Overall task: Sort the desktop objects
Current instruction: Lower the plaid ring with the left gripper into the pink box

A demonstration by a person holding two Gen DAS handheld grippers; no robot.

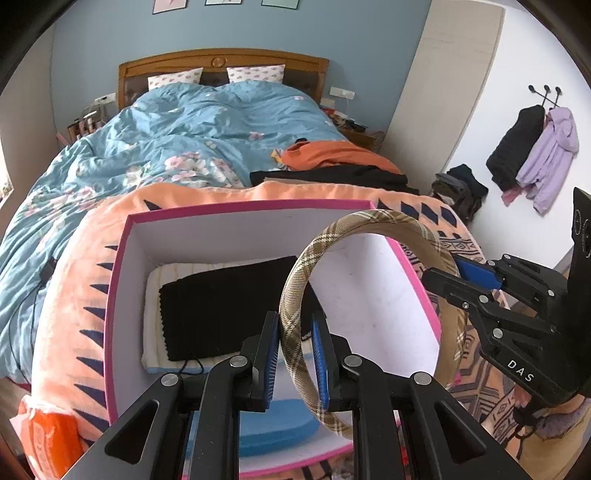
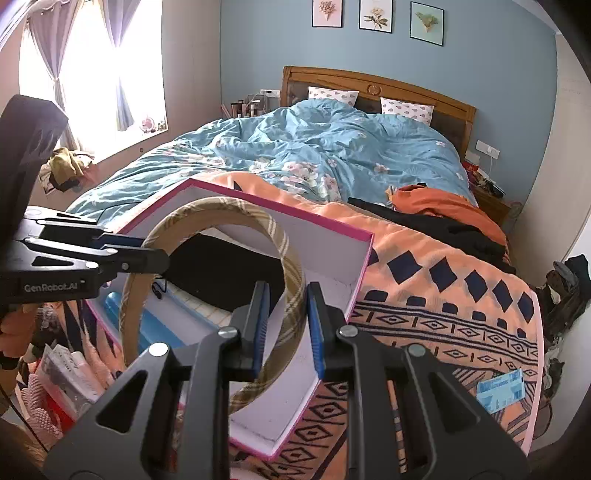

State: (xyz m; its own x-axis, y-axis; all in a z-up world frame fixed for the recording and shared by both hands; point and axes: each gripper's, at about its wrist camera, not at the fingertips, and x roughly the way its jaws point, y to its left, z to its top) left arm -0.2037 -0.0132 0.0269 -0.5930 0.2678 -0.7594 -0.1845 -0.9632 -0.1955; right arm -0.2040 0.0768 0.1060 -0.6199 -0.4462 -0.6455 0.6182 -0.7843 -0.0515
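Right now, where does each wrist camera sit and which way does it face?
Left wrist: on the left gripper, looking down over the pink box towards the bed; own fingers clamp the plaid headband; right gripper enters at right.
Right wrist: on the right gripper, facing the same box and bed from the other side; left gripper enters at left.
Shared: headband, box, bed, each other's gripper.

We count 1 plaid headband (image 1: pixel 354 229), 1 pink box (image 1: pixel 236 208), 2 pillows (image 1: pixel 175 78), 3 framed pictures (image 2: pixel 375 14), 2 hanging coats (image 1: pixel 546 155).
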